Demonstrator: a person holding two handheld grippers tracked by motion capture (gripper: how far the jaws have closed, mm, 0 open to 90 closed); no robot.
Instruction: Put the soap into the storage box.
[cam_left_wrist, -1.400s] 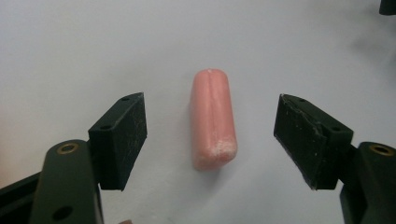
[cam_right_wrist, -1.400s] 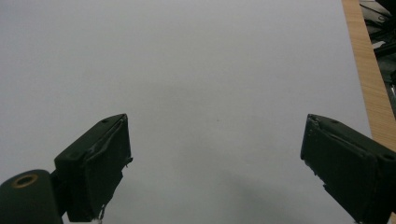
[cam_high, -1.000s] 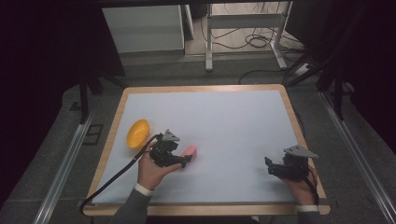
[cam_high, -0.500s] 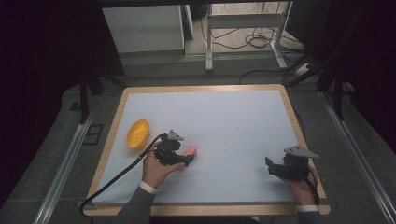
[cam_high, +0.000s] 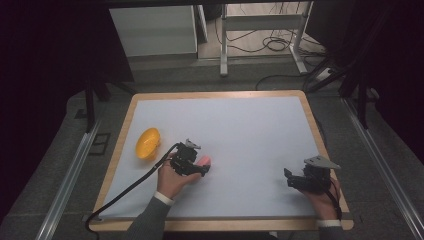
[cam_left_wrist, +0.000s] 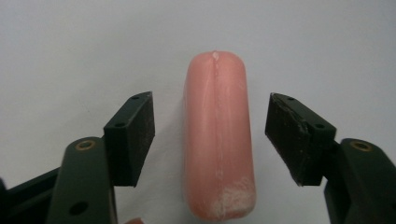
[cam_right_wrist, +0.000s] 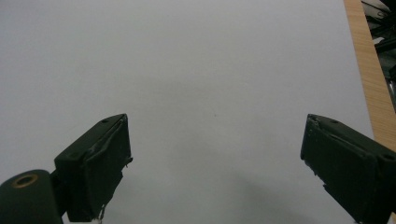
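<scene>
We record the white table top (cam_high: 240, 135) with its wooden rim as the landmark; it stands on a grey floor with cables and a metal stand beyond its far edge. On it, toward the left rim, lies the orange bowl (cam_high: 148, 143), tipped on its side; we cannot tell whether it holds anything. Just right of the bowl, the left gripper (cam_left_wrist: 210, 140) straddles the pink sausage (cam_left_wrist: 217, 140), which lies flat on the white surface; its jaws have just been closing, yet gaps remain on both sides. Near the table's right front corner the right gripper (cam_right_wrist: 215, 168) rests with jaws wide apart over bare surface. Broad open surface separates the two grippers.
</scene>
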